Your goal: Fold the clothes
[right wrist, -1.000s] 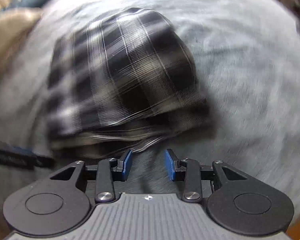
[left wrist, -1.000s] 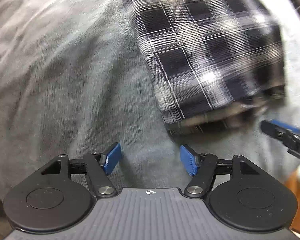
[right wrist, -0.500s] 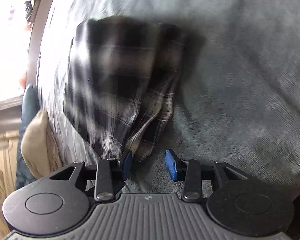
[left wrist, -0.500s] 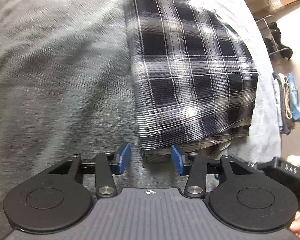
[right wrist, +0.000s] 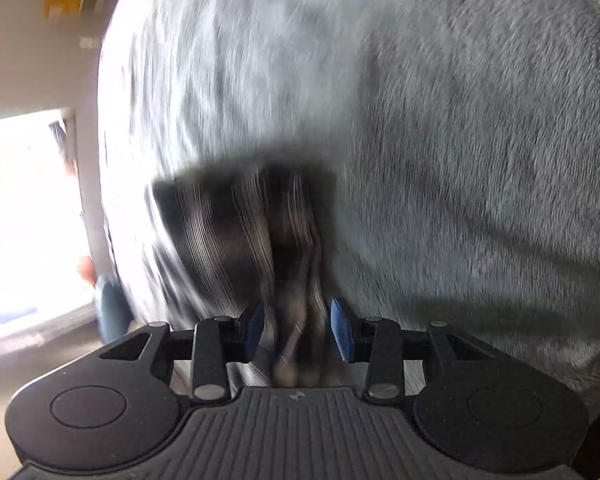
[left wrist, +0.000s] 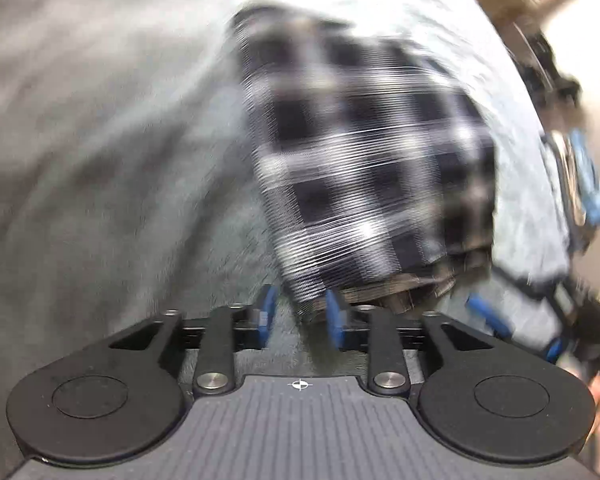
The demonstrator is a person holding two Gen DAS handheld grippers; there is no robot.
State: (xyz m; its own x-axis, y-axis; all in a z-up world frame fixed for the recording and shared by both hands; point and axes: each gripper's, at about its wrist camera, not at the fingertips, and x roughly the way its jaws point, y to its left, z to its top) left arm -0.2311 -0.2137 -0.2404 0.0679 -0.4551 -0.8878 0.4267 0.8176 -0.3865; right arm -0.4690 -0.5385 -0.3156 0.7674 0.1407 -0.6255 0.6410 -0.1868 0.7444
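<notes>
A grey blanket (left wrist: 100,160) covers the surface, carrying the folded plaid garment (left wrist: 364,168). The left gripper (left wrist: 300,316) has been narrowing its jaws at the near corner, still apart; the right gripper (right wrist: 298,330) straddles the layered edge unclamped, probably to lift together.

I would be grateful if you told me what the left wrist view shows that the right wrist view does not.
Only the left wrist view shows the whole folded plaid garment lying flat, the left gripper at its near corner, jaws just closing, the other gripper at the right edge, and blue items beyond the bed.

Only the right wrist view shows the garment's edge between the right gripper's open pads, plus a bright doorway at left.

Both share the grey blanket under the blurred plaid cloth.
</notes>
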